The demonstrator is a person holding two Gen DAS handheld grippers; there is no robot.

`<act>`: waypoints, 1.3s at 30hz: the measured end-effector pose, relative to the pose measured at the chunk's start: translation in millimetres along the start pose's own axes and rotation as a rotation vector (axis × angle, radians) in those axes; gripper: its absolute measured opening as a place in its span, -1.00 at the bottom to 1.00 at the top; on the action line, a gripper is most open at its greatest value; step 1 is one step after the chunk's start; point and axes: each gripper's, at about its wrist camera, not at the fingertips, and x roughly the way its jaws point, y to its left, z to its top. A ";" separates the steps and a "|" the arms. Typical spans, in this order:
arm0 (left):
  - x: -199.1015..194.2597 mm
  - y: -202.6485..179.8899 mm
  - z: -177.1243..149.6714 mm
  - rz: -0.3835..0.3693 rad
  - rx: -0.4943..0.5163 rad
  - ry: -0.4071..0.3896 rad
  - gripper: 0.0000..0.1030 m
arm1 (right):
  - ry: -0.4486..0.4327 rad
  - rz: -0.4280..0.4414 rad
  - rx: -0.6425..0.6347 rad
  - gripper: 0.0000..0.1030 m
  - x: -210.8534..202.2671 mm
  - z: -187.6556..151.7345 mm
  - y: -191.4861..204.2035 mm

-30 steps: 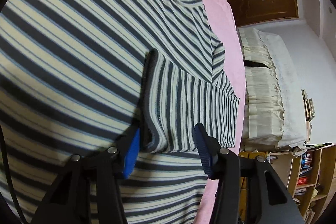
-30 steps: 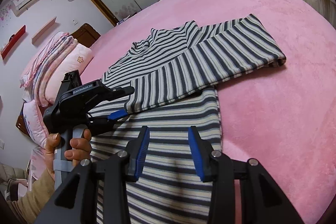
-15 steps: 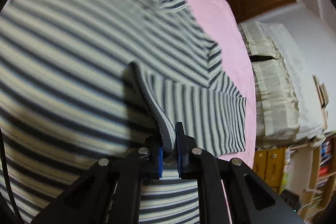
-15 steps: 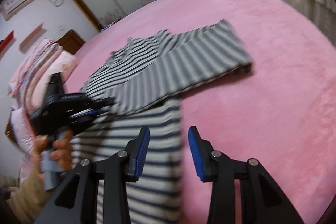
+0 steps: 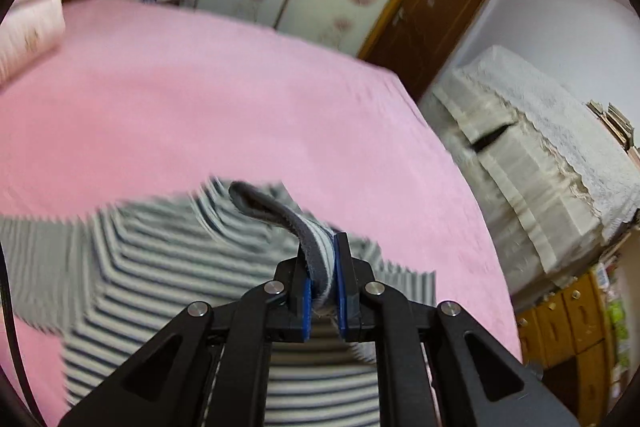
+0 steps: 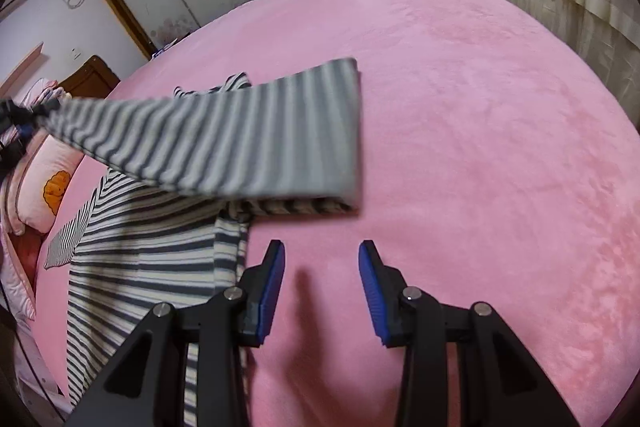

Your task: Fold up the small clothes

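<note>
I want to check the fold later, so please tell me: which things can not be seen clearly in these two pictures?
- Left gripper: in the right wrist view only a dark blur at the left edge, cut off there.
- Sleeve: its stripes are smeared by motion blur in the right wrist view; its cuff lies hidden between the pads in the left wrist view.
- Striped shirt: its lower part is covered by the gripper frame in both views.
- Right gripper: absent from the left wrist view.
</note>
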 end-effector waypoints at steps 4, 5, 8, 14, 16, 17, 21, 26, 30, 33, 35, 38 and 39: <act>-13.9 35.0 13.6 0.078 -0.013 -0.043 -0.86 | 0.021 0.001 -0.047 -0.25 17.3 3.2 20.7; -13.5 47.0 13.2 0.102 -0.029 -0.041 -0.86 | 0.025 0.002 -0.056 -0.25 20.9 3.9 24.2; -7.9 82.1 6.5 0.159 -0.082 -0.028 -0.86 | 0.030 0.003 -0.072 -0.25 29.8 7.7 31.8; 17.1 147.0 -17.0 0.276 -0.170 0.021 -0.86 | 0.027 0.017 -0.080 -0.25 41.5 23.5 40.5; 24.7 162.3 -23.6 0.304 -0.190 0.039 -0.85 | 0.026 0.014 -0.092 -0.25 45.1 27.2 45.4; 28.7 167.5 -28.3 0.312 -0.195 0.047 -0.85 | 0.025 0.006 -0.107 -0.25 47.5 28.7 48.9; 40.4 185.2 -40.9 0.345 -0.212 0.070 -0.85 | 0.013 -0.036 -0.166 -0.43 55.2 29.9 63.6; 51.6 195.0 -53.5 0.372 -0.213 0.088 -0.85 | -0.040 -0.089 -0.181 -0.86 47.6 25.6 65.3; 51.4 200.6 -55.7 0.387 -0.216 0.072 -0.85 | -0.067 -0.108 -0.196 -0.87 37.2 19.9 67.7; 44.6 208.7 -56.1 0.385 -0.227 0.060 -0.85 | -0.064 -0.142 -0.251 -0.87 37.1 14.0 74.4; 45.5 214.3 -59.9 0.372 -0.238 0.078 -0.84 | -0.055 -0.175 -0.285 -0.87 41.1 10.4 76.3; 54.8 221.4 -72.3 0.364 -0.231 0.154 -0.82 | -0.046 -0.195 -0.297 -0.89 44.2 6.8 75.5; 57.8 222.8 -77.2 0.364 -0.226 0.174 -0.82 | -0.046 -0.196 -0.294 -0.89 43.7 6.4 74.9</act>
